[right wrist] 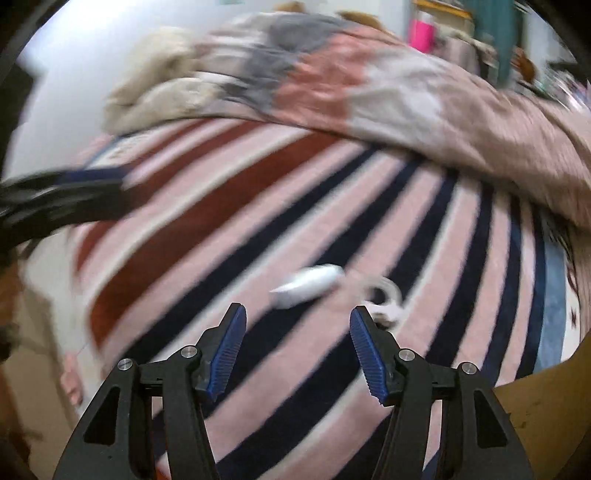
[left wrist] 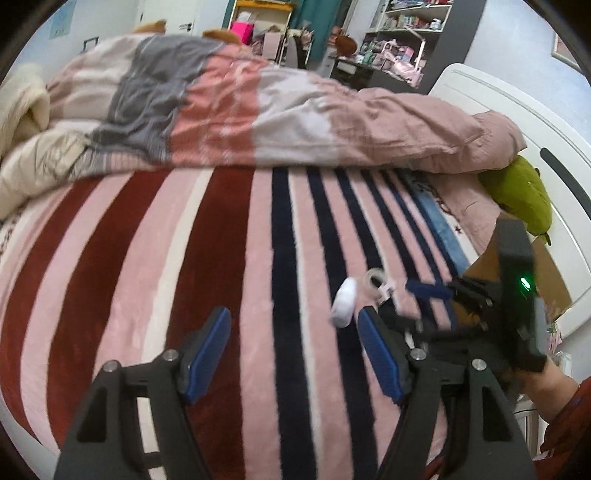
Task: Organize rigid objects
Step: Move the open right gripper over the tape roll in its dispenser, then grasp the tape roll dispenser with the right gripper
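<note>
A small white oval object (left wrist: 345, 302) lies on the striped blanket (left wrist: 184, 258), with a clear ring-shaped piece (left wrist: 378, 285) just to its right. Both also show, blurred, in the right wrist view: the white object (right wrist: 308, 286) and the ring piece (right wrist: 384, 297). My left gripper (left wrist: 295, 343) is open and empty, the white object just beyond its right finger. My right gripper (right wrist: 297, 339) is open and empty, a little short of the white object. The right gripper (left wrist: 432, 291) reaches in from the right in the left wrist view.
A rumpled pink, grey and white duvet (left wrist: 258, 110) is piled across the far side of the bed. A green plush toy (left wrist: 521, 195) and a brown cardboard box (left wrist: 550, 280) sit at the right by the white headboard (left wrist: 517, 122). Cluttered shelves (left wrist: 406, 33) stand beyond.
</note>
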Demonstrator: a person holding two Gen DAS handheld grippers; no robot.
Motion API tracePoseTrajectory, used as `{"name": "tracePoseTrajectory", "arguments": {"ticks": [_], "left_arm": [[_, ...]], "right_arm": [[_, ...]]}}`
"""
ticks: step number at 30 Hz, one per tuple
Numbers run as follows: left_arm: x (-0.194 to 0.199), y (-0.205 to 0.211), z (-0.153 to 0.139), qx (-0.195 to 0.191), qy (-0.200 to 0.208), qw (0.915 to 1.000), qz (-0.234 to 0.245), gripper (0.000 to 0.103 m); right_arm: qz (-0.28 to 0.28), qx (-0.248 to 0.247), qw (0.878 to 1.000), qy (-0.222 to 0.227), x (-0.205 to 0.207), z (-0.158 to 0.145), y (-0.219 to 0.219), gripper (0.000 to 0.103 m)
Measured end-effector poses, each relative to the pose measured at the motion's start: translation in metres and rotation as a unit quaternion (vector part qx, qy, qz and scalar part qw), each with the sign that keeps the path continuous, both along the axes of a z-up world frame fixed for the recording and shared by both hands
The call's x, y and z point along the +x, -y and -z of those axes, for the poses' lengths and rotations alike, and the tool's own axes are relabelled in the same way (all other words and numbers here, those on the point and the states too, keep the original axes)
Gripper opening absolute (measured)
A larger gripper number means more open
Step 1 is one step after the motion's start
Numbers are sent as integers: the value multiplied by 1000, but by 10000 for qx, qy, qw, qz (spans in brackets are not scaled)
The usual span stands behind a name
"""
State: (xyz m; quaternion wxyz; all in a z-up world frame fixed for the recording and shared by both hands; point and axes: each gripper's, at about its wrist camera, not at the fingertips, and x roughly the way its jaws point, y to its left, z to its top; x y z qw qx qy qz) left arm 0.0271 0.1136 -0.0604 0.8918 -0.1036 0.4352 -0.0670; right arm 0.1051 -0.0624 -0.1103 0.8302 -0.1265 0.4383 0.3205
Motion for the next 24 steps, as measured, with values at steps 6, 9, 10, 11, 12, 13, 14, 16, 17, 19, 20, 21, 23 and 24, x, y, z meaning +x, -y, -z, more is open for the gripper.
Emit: {"name": "tracePoseTrajectory", "arguments": {"ticks": [6, 9, 10, 11, 12, 13, 14, 16, 17, 19, 20, 21, 23, 24], "left_arm": [[1, -10, 24, -157, -200, 9997, -44, 68], [2, -10, 26, -156, -242, 9996, -48, 68], [2, -9, 25, -152, -243, 9996, -38, 68], [3, -8, 24, -161, -241, 9996, -21, 68], [4, -6, 22, -171, -231, 9996, 4, 68], [4, -3, 19, -190, -217, 9996, 41, 68], [6, 1, 16, -209, -197, 9995, 88, 68], [8, 13, 7, -238, -142, 9993, 236, 68], [8, 18, 3, -246, -112, 9992, 311, 68], [9, 32, -7, -302, -27, 9982, 512, 68], [9, 40, -12, -348, 17, 9974, 623, 68], [10, 48, -18, -395, 69, 9964, 749, 68], [10, 63, -30, -466, 145, 9942, 959, 68], [10, 72, -36, -527, 200, 9925, 1080, 68]], "right_arm": [[623, -406, 9969, 242, 36, 37, 10, 55], [565, -526, 9968, 216, 40, 46, 8, 34], [521, -537, 9970, 190, 40, 47, 8, 34], [486, -548, 9970, 235, 39, 45, 7, 33], [461, -557, 9970, 261, 40, 45, 5, 33], [400, -531, 9974, 289, 38, 42, 5, 33], [348, -488, 9977, 308, 33, 39, 5, 33], [147, -363, 9985, 382, 23, 27, 4, 33], [46, -291, 9987, 425, 17, 20, 4, 33], [-168, -125, 9986, 494, 4, 5, 4, 33], [-272, -41, 9982, 530, -2, -3, 5, 33], [-429, 96, 9972, 606, -12, -16, 7, 33], [-628, 246, 9951, 725, -24, -33, 10, 33], [-756, 361, 9929, 846, -34, -47, 14, 33]]}}
